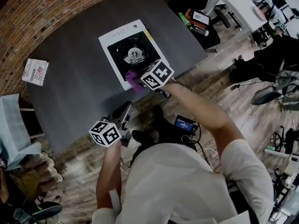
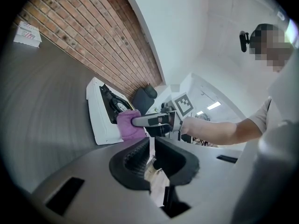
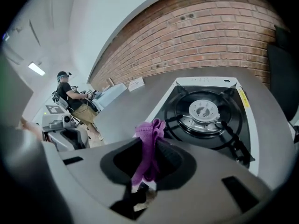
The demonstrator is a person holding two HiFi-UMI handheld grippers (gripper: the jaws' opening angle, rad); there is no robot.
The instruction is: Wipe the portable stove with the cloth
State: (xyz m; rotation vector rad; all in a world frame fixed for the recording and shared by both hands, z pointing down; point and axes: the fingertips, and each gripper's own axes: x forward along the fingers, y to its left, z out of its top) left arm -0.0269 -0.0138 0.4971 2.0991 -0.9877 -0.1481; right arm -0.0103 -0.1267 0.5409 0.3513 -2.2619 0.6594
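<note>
1. The right gripper (image 3: 148, 161) is pinching the purple cloth (image 3: 149, 139) between its jaws, and a fold is sticking up above them.
2. Seen from the head view, the cloth is sitting at the 6 o'clock edge of the portable stove (image 1: 112, 43), over its white rim.
3. The stove is resting on the grey table (image 1: 70, 83), toward 1 o'clock.
4. The left gripper (image 2: 150, 155) is hovering at 7 o'clock from the right one, near the table's edge. Its jaws are drawn almost together on nothing.
5. A small packet (image 1: 35, 72) is lying at 9 o'clock, well apart from the stove.
</note>
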